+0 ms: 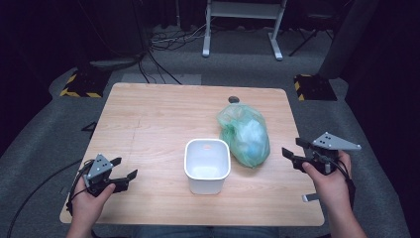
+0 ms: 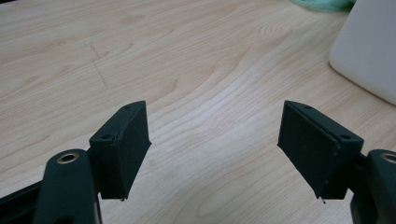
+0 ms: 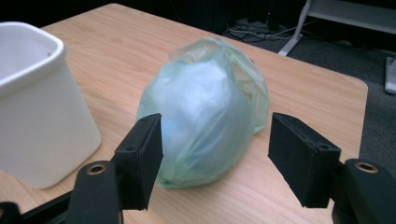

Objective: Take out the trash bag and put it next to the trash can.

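Nearest the person, the left claw (image 1: 120, 174) is held low over the near left part of the worktop (image 1: 148, 119), its jaws spread with only bare wood between them. In the left gripper view the white bin (image 2: 369, 51) is seen ahead and to one side of that claw, well apart from it.

At the near right edge of the worktop the right claw (image 1: 293, 151) is held in the right hand (image 1: 329, 183), pointed inward at the green bag (image 1: 246, 134). Its jaws are spread wide and nothing is pinched. In the right gripper view the bag (image 3: 208, 116) is seen straight ahead, framed between the two jaws but lying beyond their tips; no pad is seen to touch it. The bag is bulging, translucent and knotted, with pale contents showing through, and it lies on its side on the wood.

The bin (image 1: 207, 165) stands upright and open at the middle of the worktop, just beside the bag on its left, between the two claws. Whether bag and bin touch cannot be told.
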A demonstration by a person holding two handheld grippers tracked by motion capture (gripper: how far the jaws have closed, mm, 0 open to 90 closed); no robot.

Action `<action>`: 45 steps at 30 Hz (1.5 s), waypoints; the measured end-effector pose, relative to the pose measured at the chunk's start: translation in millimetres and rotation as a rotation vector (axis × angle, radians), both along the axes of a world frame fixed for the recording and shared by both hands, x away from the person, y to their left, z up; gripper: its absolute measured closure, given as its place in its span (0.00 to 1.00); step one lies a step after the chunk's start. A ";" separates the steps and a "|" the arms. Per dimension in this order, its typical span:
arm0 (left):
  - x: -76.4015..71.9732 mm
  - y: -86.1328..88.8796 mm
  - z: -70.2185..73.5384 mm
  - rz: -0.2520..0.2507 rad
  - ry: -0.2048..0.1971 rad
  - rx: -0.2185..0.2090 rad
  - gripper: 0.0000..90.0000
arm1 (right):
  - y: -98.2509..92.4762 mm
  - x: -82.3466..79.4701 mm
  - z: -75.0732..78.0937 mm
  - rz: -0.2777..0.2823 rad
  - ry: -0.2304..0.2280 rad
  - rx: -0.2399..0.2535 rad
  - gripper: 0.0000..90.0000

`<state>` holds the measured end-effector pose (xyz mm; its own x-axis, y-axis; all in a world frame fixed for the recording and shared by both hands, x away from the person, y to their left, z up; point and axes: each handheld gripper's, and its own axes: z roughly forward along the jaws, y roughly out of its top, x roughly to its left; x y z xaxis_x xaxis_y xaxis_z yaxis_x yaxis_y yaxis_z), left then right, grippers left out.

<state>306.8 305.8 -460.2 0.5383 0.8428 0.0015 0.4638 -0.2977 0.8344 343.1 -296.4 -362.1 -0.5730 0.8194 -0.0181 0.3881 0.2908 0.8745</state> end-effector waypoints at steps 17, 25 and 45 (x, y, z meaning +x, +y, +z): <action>3.7 14.3 -13.9 0.030 0.102 0.051 0.21 | -23.6 -4.0 -53.6 -0.059 0.101 -0.013 0.37; 5.2 15.8 -18.6 0.035 0.129 0.050 0.21 | -29.6 -4.2 -82.3 -0.077 0.155 -0.008 0.36; 7.0 15.5 -23.8 0.021 0.165 0.078 0.21 | -22.0 -6.8 -126.0 -0.064 0.241 -0.070 0.32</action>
<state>313.8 321.3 -484.0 0.5191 0.8545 -0.0200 0.5993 -0.3472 0.7213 336.3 -318.4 -488.0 -0.5143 0.8559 0.0552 0.6027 0.3149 0.7332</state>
